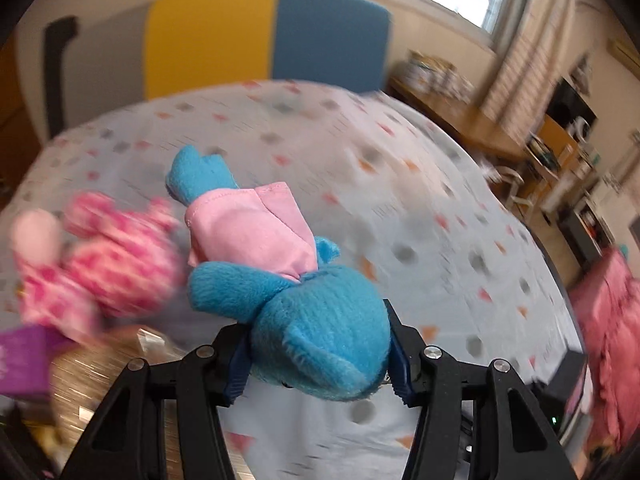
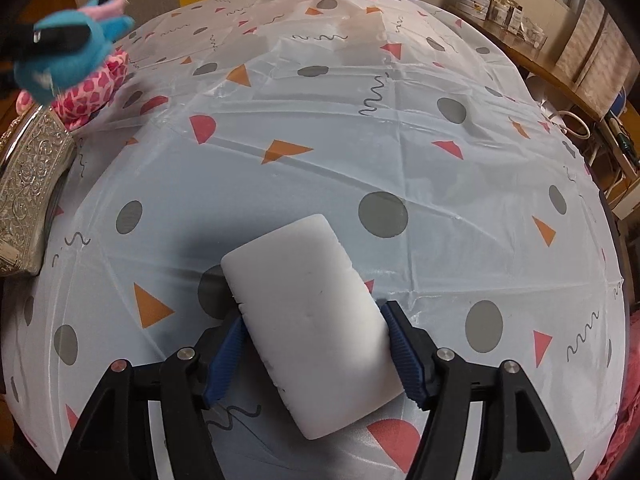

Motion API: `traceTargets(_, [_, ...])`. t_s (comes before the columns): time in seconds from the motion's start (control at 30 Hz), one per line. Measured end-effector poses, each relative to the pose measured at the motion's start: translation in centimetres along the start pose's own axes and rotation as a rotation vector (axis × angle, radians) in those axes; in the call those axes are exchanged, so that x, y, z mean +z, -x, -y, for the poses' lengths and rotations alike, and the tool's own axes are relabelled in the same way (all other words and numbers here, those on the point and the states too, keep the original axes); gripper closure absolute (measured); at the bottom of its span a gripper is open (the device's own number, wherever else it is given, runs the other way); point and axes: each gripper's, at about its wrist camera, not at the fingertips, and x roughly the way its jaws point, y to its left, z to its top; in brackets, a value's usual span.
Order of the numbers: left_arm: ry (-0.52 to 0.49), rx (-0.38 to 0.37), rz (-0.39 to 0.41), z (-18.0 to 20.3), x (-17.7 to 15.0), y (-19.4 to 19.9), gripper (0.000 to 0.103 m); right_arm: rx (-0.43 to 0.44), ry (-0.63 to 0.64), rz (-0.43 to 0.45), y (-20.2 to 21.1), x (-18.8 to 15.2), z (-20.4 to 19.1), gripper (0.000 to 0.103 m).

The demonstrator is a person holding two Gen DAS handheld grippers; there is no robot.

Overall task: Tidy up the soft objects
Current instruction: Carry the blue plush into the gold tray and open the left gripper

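Blue plush [image 1: 304,320] and white sponge [image 2: 316,328] aloft; pink plush [image 1: 100,264], seemingly resting.

A patterned tablecloth [image 2: 420,128] covers the table, with an embossed silver box [image 2: 30,184] at its left edge.

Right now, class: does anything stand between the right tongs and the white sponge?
No. The right tongs already grip the white sponge, blue pads against both its sides, above the patterned tablecloth. Nothing lies between them.

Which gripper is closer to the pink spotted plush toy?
Left. The left gripper, holding the blue plush, is right beside the pink spotted plush; the right gripper, holding the white sponge, is far across the table.
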Motion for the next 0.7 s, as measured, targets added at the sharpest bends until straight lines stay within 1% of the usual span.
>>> traceTargets(0.07, [0.033,0.055,0.036,-3.2,1.4,1.5,0.046,-0.003,0.000,0.005,0.3,-0.4,-0.3,0.034])
traceTargets(0.13, [0.058,0.096,0.055,-5.8,2.0,2.6,0.046,-0.009,0.003,0.011,0.9,-1.0,-0.9,0.034])
traceTargets(0.17, [0.079,0.129,0.069,-7.8,2.3,3.5,0.046,-0.011,0.003,0.013,1.0,-1.1,-1.1,0.034])
traceTargets(0.33, [0.159,0.222,0.107,-14.8,1.8,6.6,0.046,-0.014,0.009,0.023,1.0,-1.1,-1.2,0.034])
traceTargets(0.37, [0.175,0.244,0.109,-16.5,1.3,7.3,0.046,-0.013,0.010,0.024,0.9,-1.1,-1.1,0.034])
traceTargets(0.47, [0.198,0.283,0.114,-19.6,-0.8,8.9,0.046,-0.016,0.010,0.024,1.0,-1.2,-1.2,0.034])
traceTargets(0.53, [0.212,0.287,0.122,-21.1,-2.6,10.2,0.046,-0.022,0.014,0.024,0.9,-1.1,-1.3,0.034])
traceTargets(0.63, [0.219,0.300,0.127,-22.3,-5.1,11.4,0.046,-0.025,0.014,0.022,0.9,-1.1,-1.3,0.034])
traceTargets(0.7, [0.223,0.295,0.121,-23.0,-7.3,12.3,0.046,-0.032,0.012,0.020,0.9,-1.0,-1.4,0.034])
